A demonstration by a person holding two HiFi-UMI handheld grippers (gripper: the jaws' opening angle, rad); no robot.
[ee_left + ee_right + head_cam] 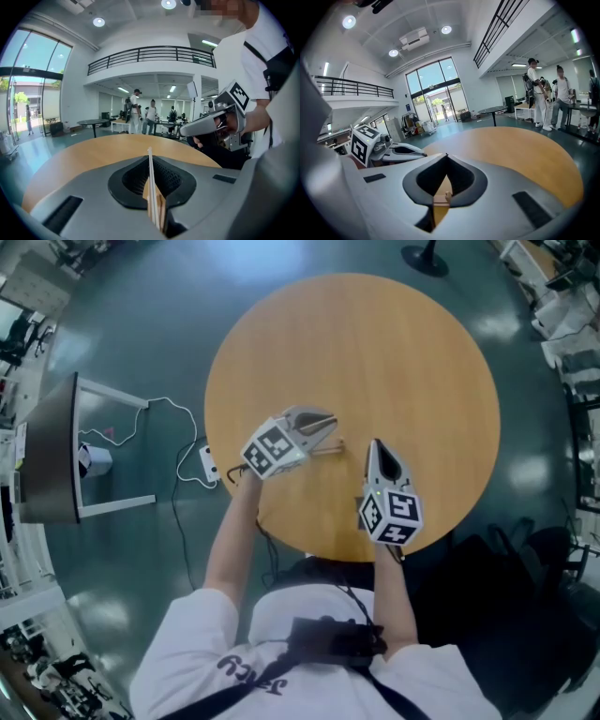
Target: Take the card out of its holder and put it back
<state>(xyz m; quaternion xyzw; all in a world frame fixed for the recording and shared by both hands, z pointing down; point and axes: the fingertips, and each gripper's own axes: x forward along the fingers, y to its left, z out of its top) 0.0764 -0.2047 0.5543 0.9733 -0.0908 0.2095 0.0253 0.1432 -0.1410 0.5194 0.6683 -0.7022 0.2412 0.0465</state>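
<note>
Over the near part of the round wooden table [375, 343], my left gripper [333, 433] points right and is shut on a thin white card [150, 171]. The card stands edge-on between the pads, with a strip of layered wood [159, 208] beside its lower end. In the head view a pale sliver [334, 445] sticks out past that gripper's tip. My right gripper [374, 444] points away from me, its tip close to the left one's. Its jaws meet at the tip [446, 155]. A small wooden piece [439, 200] shows low in the gap; whether it is gripped I cannot tell.
A white cable with a power block [208, 462] lies on the dark floor left of the table, next to a dark panel on a white frame [52, 451]. A chair base [427, 257] stands beyond the far edge. People stand at tables [140, 115] far off.
</note>
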